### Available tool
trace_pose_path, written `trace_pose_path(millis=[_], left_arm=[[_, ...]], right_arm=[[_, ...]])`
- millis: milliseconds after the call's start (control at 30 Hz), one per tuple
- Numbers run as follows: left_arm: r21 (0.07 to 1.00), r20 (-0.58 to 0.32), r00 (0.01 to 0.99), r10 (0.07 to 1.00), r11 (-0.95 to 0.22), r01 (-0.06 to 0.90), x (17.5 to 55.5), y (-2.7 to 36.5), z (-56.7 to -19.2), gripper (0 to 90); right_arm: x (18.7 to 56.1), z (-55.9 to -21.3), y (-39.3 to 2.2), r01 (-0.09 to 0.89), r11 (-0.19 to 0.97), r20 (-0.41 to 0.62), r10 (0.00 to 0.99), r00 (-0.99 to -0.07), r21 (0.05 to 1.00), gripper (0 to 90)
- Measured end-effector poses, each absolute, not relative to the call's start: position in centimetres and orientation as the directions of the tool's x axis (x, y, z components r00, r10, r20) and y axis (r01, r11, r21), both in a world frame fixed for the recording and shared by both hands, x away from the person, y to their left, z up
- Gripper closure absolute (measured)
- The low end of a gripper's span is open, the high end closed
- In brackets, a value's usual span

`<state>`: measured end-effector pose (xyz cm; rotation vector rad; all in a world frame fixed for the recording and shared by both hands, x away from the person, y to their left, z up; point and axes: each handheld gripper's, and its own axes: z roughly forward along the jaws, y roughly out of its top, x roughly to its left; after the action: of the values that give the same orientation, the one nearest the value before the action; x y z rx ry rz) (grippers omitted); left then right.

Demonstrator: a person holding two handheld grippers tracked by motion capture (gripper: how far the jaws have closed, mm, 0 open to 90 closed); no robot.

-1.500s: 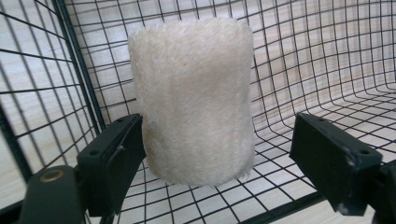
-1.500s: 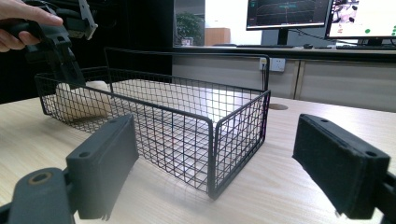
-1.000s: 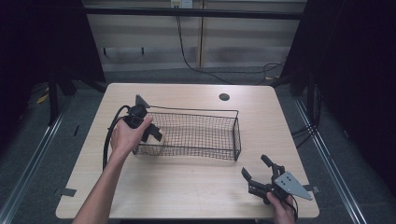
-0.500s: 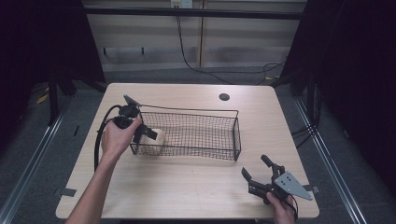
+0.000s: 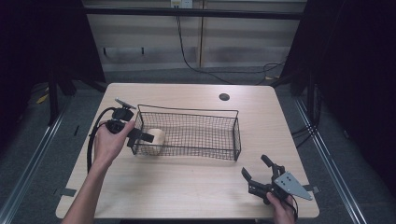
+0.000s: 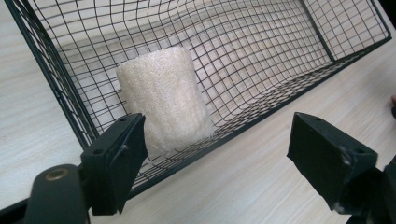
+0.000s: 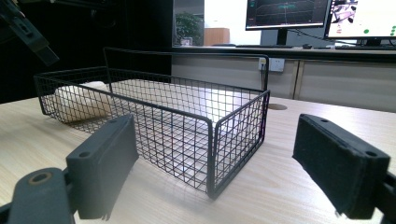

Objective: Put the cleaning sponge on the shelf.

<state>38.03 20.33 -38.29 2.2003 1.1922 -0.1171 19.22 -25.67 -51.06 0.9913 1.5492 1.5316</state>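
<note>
You had one wire basket [image 5: 196,122], one white foam roll [image 6: 163,95] just beyond your left jaws, two grippers, one table [image 5: 187,186].

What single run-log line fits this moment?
left gripper: open, at basket end | foam roll: inside wire basket | right gripper: open, idle on table

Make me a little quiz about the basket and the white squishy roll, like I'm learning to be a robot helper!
1. True or false: the white foam roll lies inside the wire basket.
2. At which end of the basket is the roll: A) the end by the left gripper, B) the middle, C) the end nearer the right gripper?
3. Fill in: the jaws of both grippers are ____.

Key: 1 true; 2 A; 3 open.
</note>
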Motion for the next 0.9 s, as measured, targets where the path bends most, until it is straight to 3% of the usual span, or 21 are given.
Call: trace_pose_path(millis=[567,900], left_arm=[[0.562,-0.349,0.618,0.705,-0.370,0.740,34.4,22.5,-37.6,18.8],[0.615,-0.299,0.661,0.689,-0.390,0.685,31.8,23.3,-37.5,18.9]], right_arm=[[19.2,-51.1,-25.6,0.029,-0.008,0.020,0.901,-0.433,1.000,13.0],[19.2,-51.1,-25.6,0.029,-0.008,0.019,0.901,-0.432,1.000,13.0]])
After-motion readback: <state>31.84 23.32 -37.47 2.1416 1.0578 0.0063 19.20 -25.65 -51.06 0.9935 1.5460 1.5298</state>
